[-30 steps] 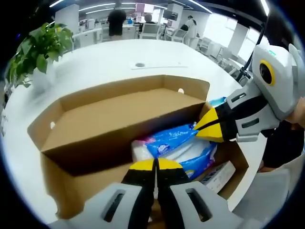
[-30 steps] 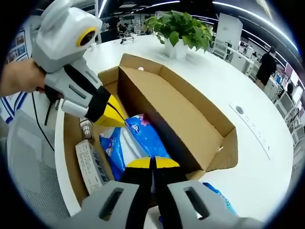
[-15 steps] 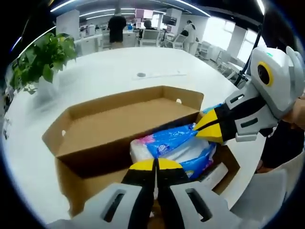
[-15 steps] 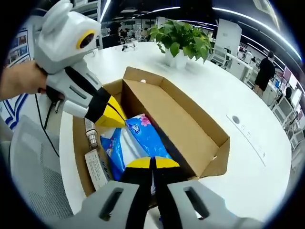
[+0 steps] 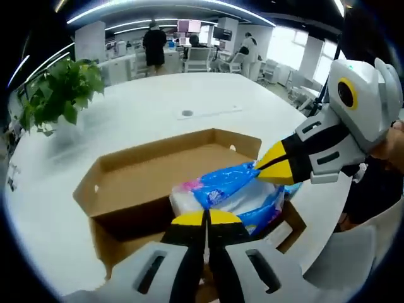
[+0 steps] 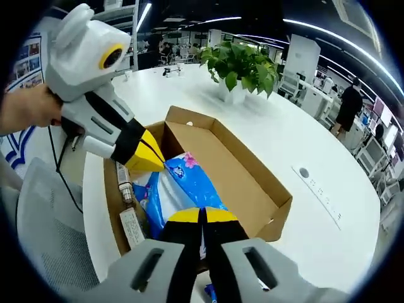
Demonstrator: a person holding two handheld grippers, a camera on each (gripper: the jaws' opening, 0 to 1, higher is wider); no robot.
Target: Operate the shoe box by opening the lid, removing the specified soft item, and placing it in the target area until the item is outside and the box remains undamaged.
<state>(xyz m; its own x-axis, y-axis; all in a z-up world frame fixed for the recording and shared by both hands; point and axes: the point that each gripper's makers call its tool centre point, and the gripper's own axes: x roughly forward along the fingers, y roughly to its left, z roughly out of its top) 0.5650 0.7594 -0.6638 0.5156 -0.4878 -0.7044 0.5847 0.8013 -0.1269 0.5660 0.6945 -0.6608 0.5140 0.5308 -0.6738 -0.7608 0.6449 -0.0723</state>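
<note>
The soft blue-and-white plastic-wrapped pack with pink flower print (image 5: 227,192) (image 6: 180,186) sits partly raised above the open brown cardboard shoe box (image 5: 126,189) (image 6: 246,183), pinched at two ends. In the left gripper view, the left tool (image 5: 206,218) has its yellow-tipped jaws pressed together on the pack's near edge, directly ahead of it, while the right tool (image 5: 259,169) comes in from the right and clamps the blue wrapper at the far corner. In the right gripper view, the right tool (image 6: 203,216) is likewise closed on the pack's near edge, and the left tool (image 6: 161,165) enters from the left, gripping the wrapper's far corner, held by a person's hand (image 6: 25,110). The box's lid stands folded open beyond the pack, away from both tools. Beside the pack, to the left of the right tool, a small white printed carton (image 6: 131,227) and a thin metallic cylinder (image 6: 124,183) lie inside the box. The box rests on a broad white round surface (image 5: 139,95) (image 6: 303,139). A green leafy potted plant (image 5: 60,91) (image 6: 240,63) stands farther off on it, and a long white strip with a round grey socket (image 6: 315,186) lies to the right.
</note>
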